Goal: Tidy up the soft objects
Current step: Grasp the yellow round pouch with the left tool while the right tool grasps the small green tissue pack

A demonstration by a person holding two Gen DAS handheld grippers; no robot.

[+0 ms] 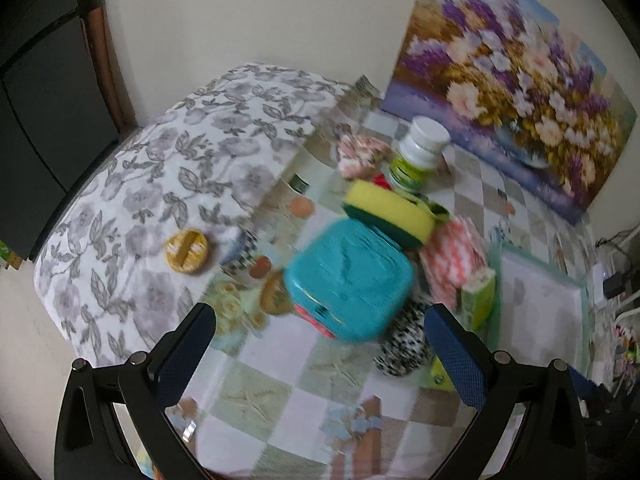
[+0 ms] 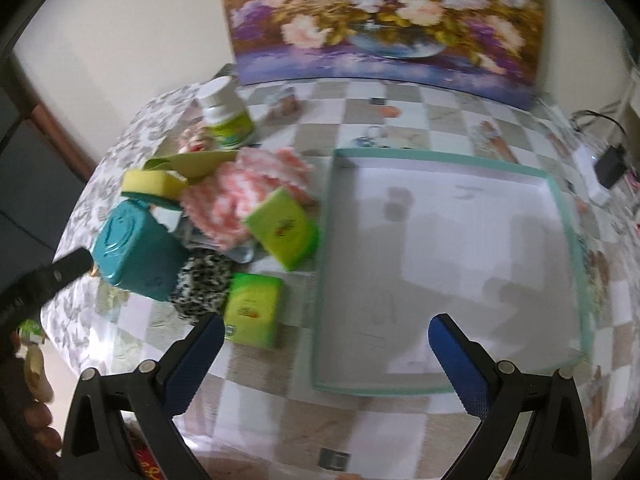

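A pile of objects lies on the checked tablecloth. It holds a yellow-green sponge (image 1: 386,210) (image 2: 154,184), a pink-white knitted cloth (image 1: 454,262) (image 2: 248,188), a black-white speckled soft roll (image 1: 402,340) (image 2: 202,284), a teal box (image 1: 350,278) (image 2: 136,250) and two green packs (image 2: 282,226) (image 2: 252,306). A shallow teal-rimmed tray (image 2: 440,158) (image 1: 576,286) stands right of the pile. My left gripper (image 1: 320,352) is open and empty, just in front of the teal box. My right gripper (image 2: 326,364) is open and empty, above the tray's near left corner.
A white-capped green bottle (image 1: 420,152) (image 2: 224,116) stands behind the pile. A flower painting (image 1: 516,76) (image 2: 384,20) leans on the wall. A grey floral cloth (image 1: 160,200) covers the table's left part, with a yellow lid (image 1: 187,251) on it. A charger and cables (image 2: 608,164) lie far right.
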